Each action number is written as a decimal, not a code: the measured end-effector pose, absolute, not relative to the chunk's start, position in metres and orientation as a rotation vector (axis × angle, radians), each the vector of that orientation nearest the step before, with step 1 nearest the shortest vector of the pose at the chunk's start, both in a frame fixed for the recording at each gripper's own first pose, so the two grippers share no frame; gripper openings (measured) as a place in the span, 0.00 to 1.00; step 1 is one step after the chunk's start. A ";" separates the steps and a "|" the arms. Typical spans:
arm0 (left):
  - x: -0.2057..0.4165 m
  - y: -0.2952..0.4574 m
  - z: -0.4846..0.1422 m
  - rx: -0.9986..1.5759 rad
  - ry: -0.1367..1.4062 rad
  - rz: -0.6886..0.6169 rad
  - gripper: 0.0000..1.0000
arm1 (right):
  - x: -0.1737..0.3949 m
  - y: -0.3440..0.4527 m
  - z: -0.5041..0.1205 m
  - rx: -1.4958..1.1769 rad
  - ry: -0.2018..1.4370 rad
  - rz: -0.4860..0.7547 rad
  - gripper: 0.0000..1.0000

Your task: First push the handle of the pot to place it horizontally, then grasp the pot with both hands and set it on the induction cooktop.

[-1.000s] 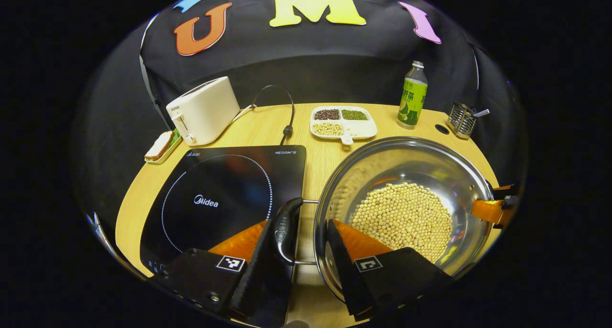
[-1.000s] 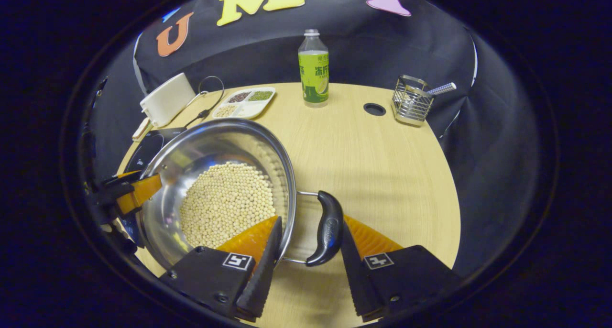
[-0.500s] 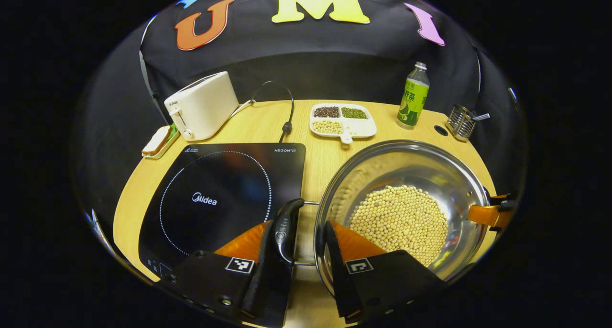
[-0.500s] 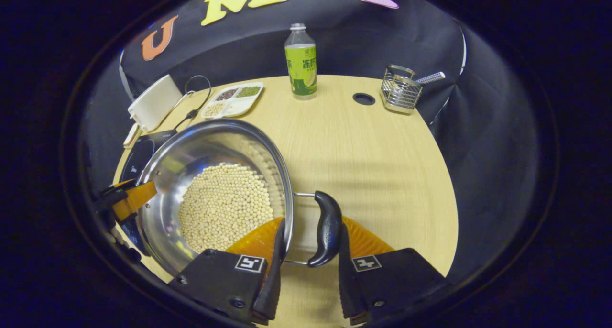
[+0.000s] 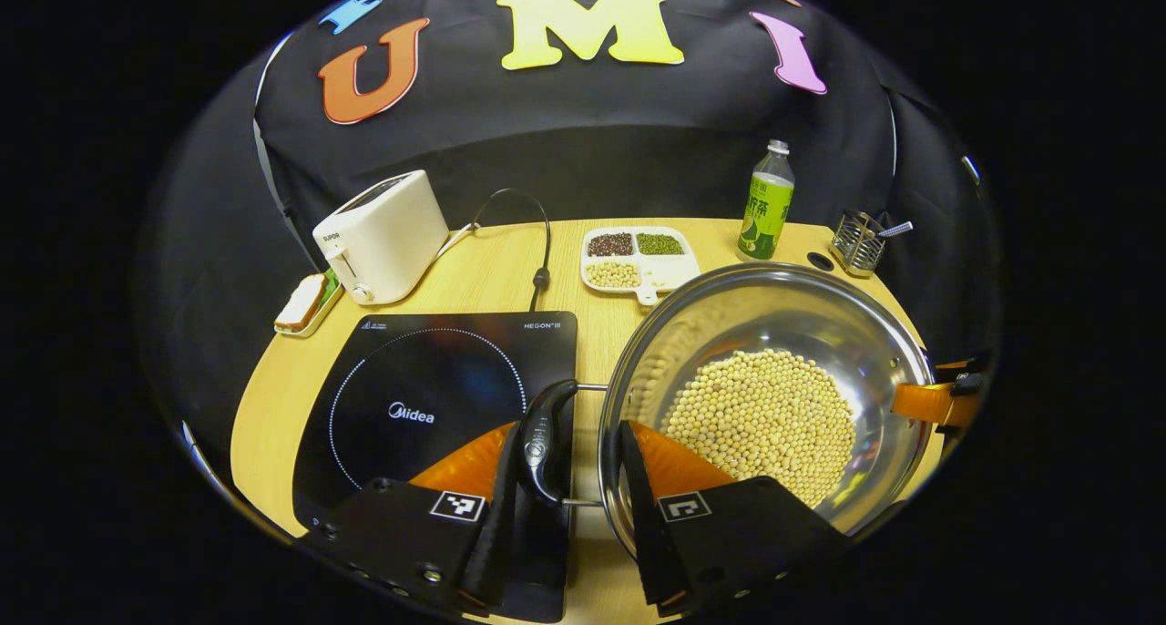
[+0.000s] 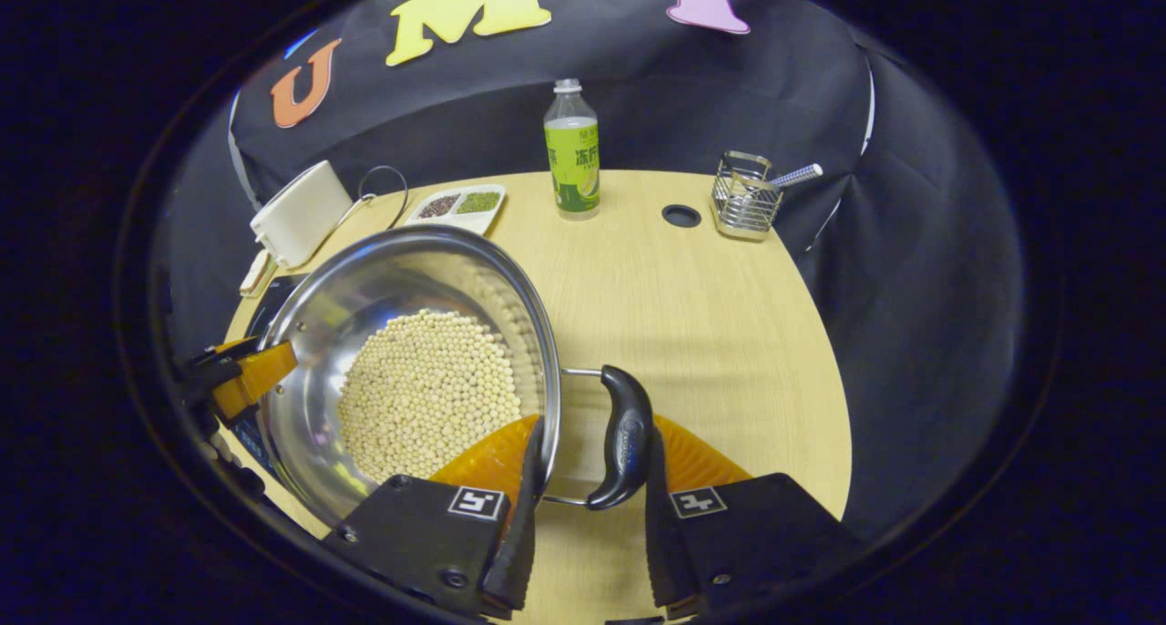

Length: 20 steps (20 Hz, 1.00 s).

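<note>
A steel pot [image 5: 774,333] holding pale soybeans [image 5: 761,415] hangs between my two grippers, to the right of the black induction cooktop [image 5: 428,397]. My left gripper [image 5: 567,466] is shut on the pot's left black handle [image 5: 544,438] and rim, one finger outside the handle and one inside the pot. My right gripper [image 6: 590,475] grips the right black handle [image 6: 624,438] and rim the same way. In each view the other gripper is at the pot's far side: the right gripper [image 5: 938,397] and the left gripper [image 6: 241,379]. The pot [image 6: 410,288] looks raised a little off the table.
At the back of the wooden table [image 6: 692,333] stand a white toaster [image 5: 383,233] with its cord, a divided tray of beans [image 5: 638,256], a green bottle [image 6: 572,156] and a wire holder [image 6: 747,197]. A small dish [image 5: 305,302] lies left of the toaster.
Both grippers closed on the pot's handles, then rose with the pot. The cooktop and the things at the back now look farther away and lower.
</note>
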State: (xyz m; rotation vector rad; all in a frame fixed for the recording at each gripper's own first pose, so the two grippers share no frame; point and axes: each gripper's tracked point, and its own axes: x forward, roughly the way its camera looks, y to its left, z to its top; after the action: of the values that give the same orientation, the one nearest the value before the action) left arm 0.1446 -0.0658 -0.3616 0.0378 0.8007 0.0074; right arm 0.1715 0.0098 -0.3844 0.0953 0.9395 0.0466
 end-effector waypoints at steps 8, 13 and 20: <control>0.142 -0.020 -0.334 0.056 0.762 0.001 0.54 | 0.165 0.054 -0.355 0.102 0.913 0.046 0.50; 0.135 0.024 -0.327 0.045 0.759 0.031 0.54 | 0.164 0.101 -0.342 0.097 0.904 0.063 0.50; 0.132 0.092 -0.323 0.064 0.772 0.051 0.54 | 0.162 0.170 -0.339 0.113 0.925 0.086 0.50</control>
State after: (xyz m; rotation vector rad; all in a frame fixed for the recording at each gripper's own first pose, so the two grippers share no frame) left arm 0.1316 0.0921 -0.3234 0.0643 0.7717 0.0511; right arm 0.1621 0.1701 -0.3391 0.1132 0.9255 0.0863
